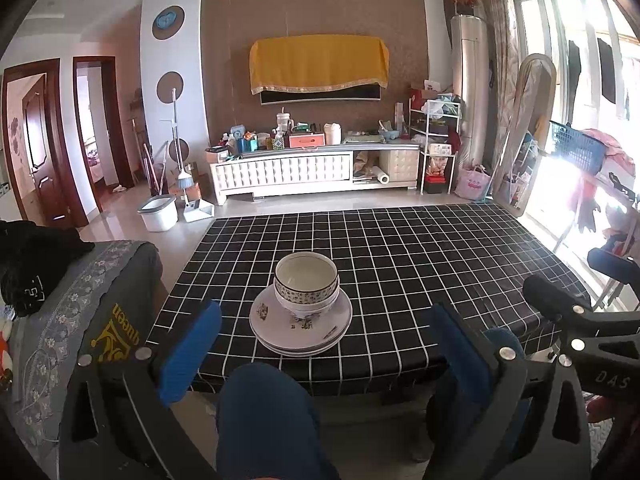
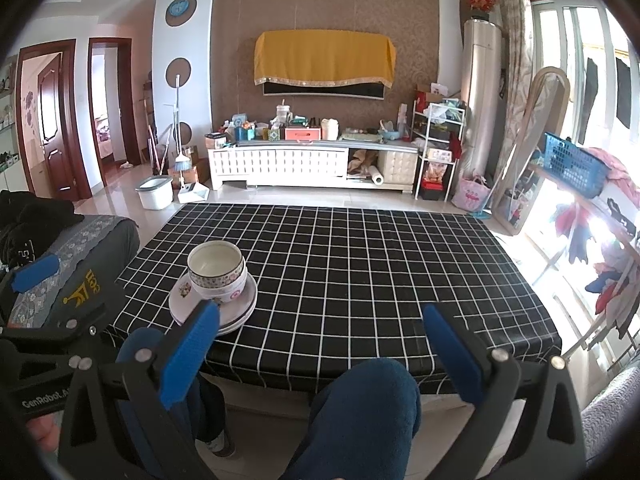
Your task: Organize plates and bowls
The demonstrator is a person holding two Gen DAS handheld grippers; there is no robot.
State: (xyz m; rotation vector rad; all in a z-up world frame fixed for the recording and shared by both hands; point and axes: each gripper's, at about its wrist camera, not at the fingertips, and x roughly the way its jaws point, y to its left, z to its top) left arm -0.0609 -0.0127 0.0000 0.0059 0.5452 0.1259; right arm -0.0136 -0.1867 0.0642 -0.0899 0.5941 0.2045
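Two nested bowls (image 1: 306,280) atop three stacked plates (image 1: 301,326), checked table (image 1: 400,264).

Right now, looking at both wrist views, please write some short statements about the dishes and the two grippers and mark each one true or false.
1. The bowls are nested on the stacked plates. True.
2. The left gripper is shut on a bowl. False: it is open and holds nothing.
3. The dishes stand on a checked tablecloth. True.
4. The right gripper holds a plate. False: it is open and empty.
5. The top bowl is full of food. False: it looks empty.
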